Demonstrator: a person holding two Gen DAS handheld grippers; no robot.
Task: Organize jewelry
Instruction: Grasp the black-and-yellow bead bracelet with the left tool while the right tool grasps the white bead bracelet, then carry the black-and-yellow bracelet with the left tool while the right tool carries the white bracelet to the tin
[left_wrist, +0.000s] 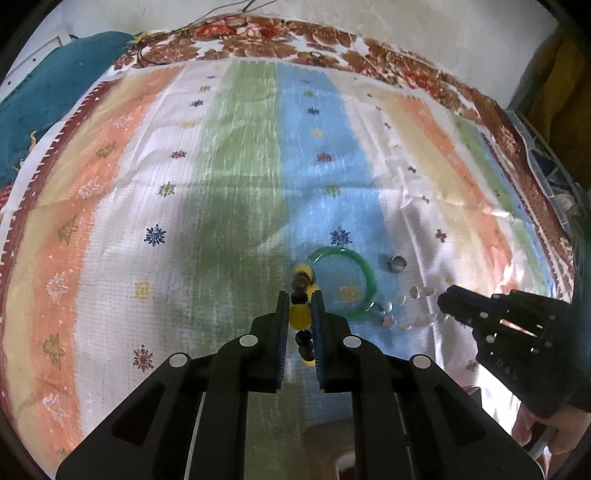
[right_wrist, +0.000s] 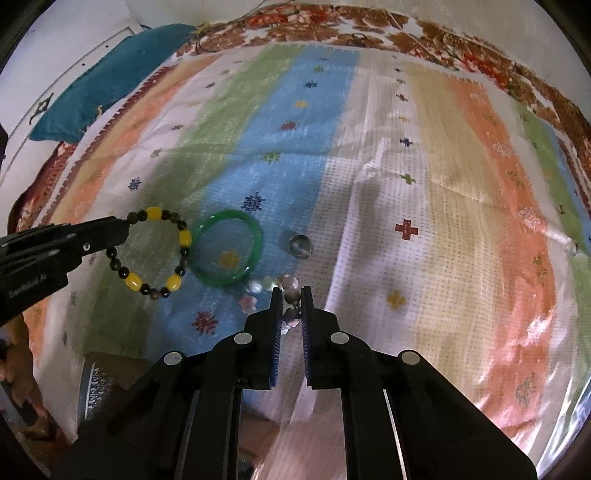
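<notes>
1. Left wrist view: my left gripper (left_wrist: 300, 295) is clamped on the yellow-and-dark beaded bracelet (left_wrist: 300, 316); beads run up between the blue pads, some sticking out past the tips. Just right of the tips, the translucent green bangle (left_wrist: 364, 269) lies flat on the blue stripe of the striped woven cloth (left_wrist: 147, 192). A small silver ring (left_wrist: 398, 263) sits just beside the bangle. My right gripper (left_wrist: 443, 300) comes in from the right, tips at a string of pale, clear-and-pink beads (left_wrist: 402, 298) (grip itself too small to read here).

2. Right wrist view: my right gripper (right_wrist: 291, 295) has its jaws closed on the pale bead string (right_wrist: 291, 294), part of it trailing left onto the cloth (right_wrist: 424, 184). The left gripper (right_wrist: 123, 230) holds the beaded bracelet (right_wrist: 183, 237) as an open loop, next to the green bangle (right_wrist: 255, 227). The ring (right_wrist: 301, 246) lies just right of the bangle, apart from it.
</notes>
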